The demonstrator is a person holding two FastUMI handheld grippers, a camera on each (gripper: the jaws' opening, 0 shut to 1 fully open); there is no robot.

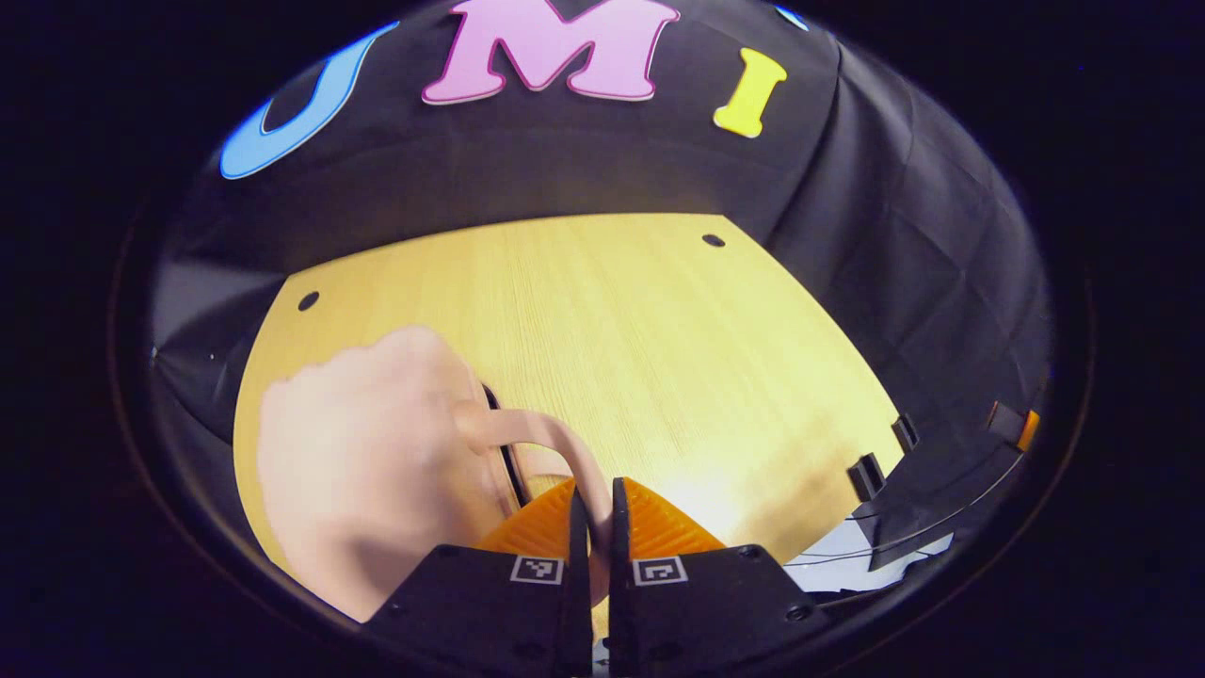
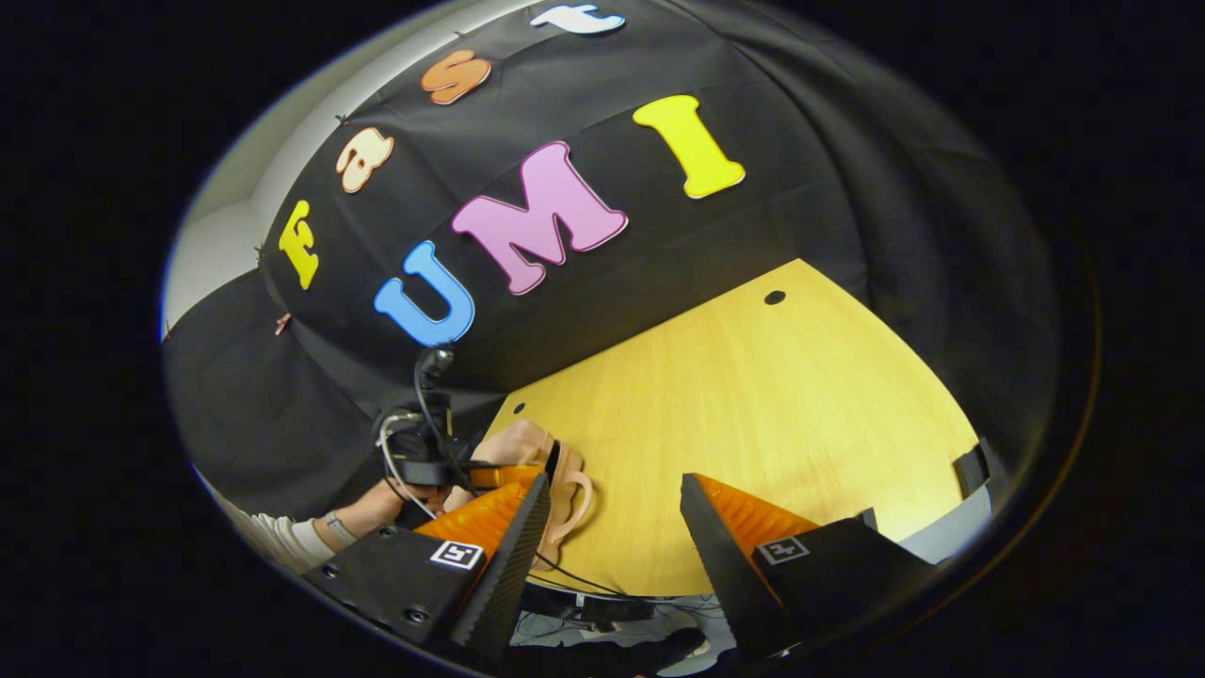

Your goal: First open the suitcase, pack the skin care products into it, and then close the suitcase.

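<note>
Left gripper (image 1: pixel 593 513) was clamped on the pink suitcase's (image 1: pixel 367 471) handle (image 1: pixel 551 438), suitcase at 9 o'clock on the table (image 1: pixel 659 330), likely to lift or steady it. Right gripper (image 2: pixel 612 527) hung wide apart, holding nothing, probably waiting

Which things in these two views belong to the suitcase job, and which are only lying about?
Belong to the job:
- pink suitcase
- its handle, clamped by the left hand-held gripper
- right hand-held gripper, open above the table

Just there:
- wooden table
- cables below the table edge
</note>
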